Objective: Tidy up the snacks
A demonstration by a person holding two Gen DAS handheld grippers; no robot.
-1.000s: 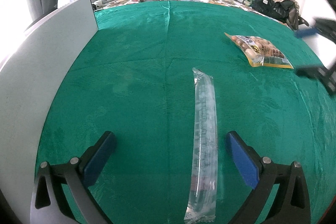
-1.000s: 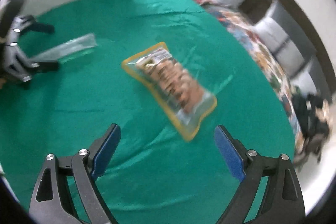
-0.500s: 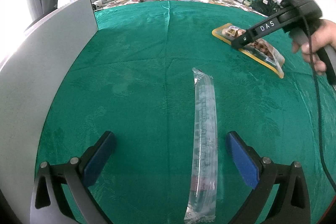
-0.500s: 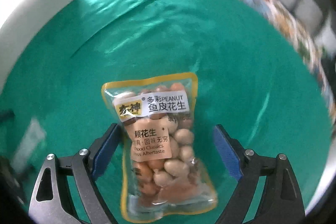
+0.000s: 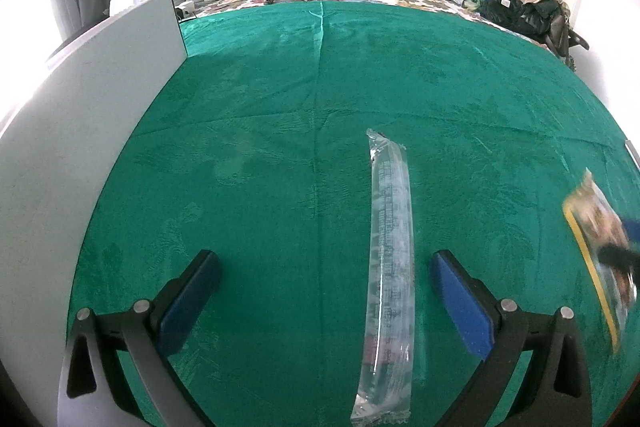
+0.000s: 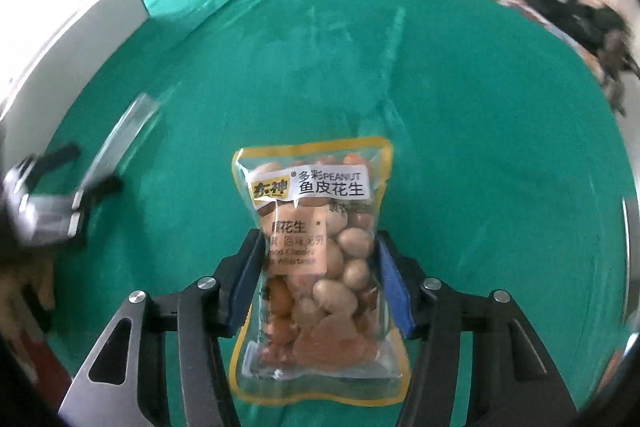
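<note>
Green bedspread (image 5: 260,131) under both tools. Right tool (image 6: 318,281) clamped on peanut bag (image 6: 316,255), apparently lifted. Left tool (image 5: 324,291) spread wide, straddling clear long packet (image 5: 390,255) lying flat.

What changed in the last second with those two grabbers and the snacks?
The right gripper closed on the peanut bag and carried it from the far right toward the near right of the green blanket. The left gripper stayed open around the unmoved clear packet.
</note>
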